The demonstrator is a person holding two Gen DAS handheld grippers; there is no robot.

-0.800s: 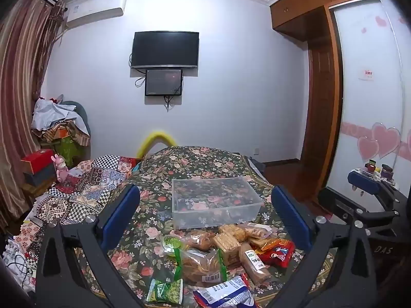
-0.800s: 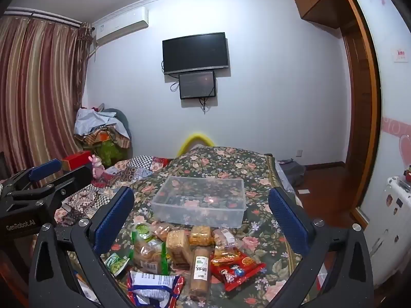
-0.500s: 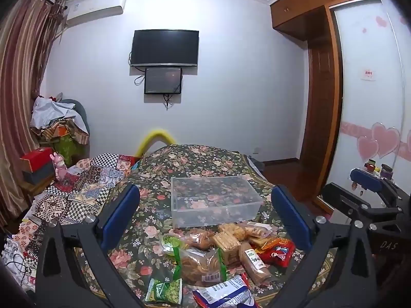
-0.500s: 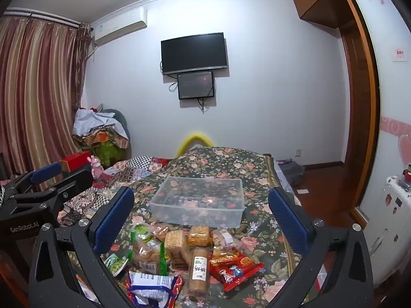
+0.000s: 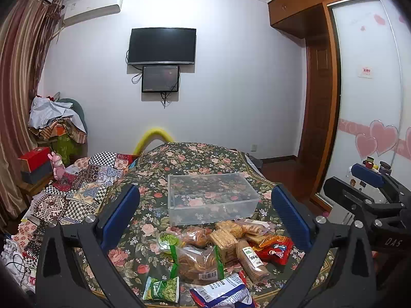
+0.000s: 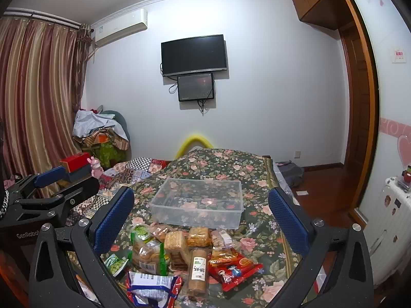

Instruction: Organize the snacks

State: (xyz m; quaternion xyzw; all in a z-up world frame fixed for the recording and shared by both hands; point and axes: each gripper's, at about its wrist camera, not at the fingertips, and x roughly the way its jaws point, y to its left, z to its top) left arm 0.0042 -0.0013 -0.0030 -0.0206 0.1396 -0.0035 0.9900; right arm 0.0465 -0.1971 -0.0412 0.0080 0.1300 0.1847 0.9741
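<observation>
Snacks [image 5: 215, 254] lie heaped on the floral bed [image 5: 190, 159], just before the empty clear bin [image 5: 210, 197]. Left hand-held gripper [image 5: 205, 220] and right hand-held gripper [image 6: 200, 220] hover spread, holding nothing. Slick overlapping wrappers could slip, or neighbours drag along.

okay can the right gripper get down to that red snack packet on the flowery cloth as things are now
Probably yes. The right gripper is open and holds nothing, and the red snack packet lies on top at the pile's right edge, nothing over it. The tall brown biscuit pack lies right against its left side, so the fingers might nudge that.
</observation>
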